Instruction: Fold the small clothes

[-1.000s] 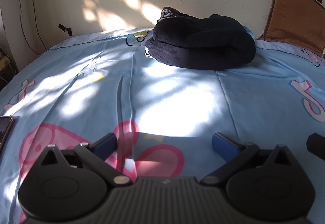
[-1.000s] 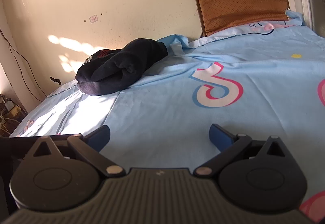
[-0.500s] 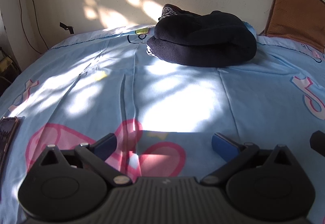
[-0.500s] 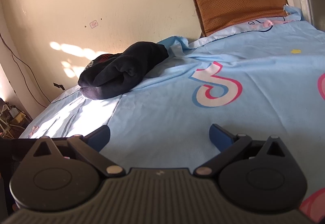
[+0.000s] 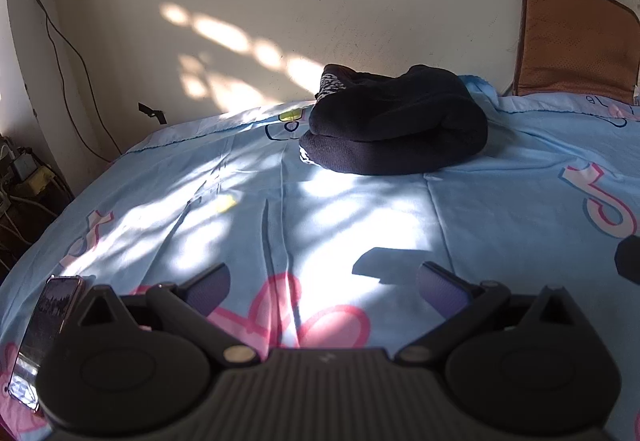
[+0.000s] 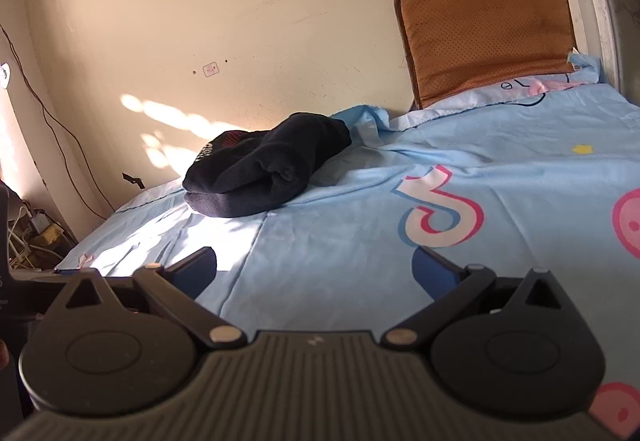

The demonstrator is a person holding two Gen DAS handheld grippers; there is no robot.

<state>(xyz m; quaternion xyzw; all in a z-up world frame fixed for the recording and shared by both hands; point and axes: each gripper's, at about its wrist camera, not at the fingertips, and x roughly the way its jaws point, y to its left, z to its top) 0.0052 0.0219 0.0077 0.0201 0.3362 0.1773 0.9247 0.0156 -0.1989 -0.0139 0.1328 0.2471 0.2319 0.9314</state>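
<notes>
Since 1 second earlier both cameras had lifted: the left gripper (image 5: 323,283), empty and spread, faced the soft, light dark clothes (image 5: 394,131) by the wall; the right gripper (image 6: 314,273), likewise spread, suggested taking an edge.

A black knitted bundle of clothes (image 5: 394,131) shows a black-and-white zigzag patch. The light-blue cotton bedsheet (image 5: 360,209) carries pink and white cartoon prints. A perforated brown cushion (image 6: 486,31) stands upper right.
</notes>
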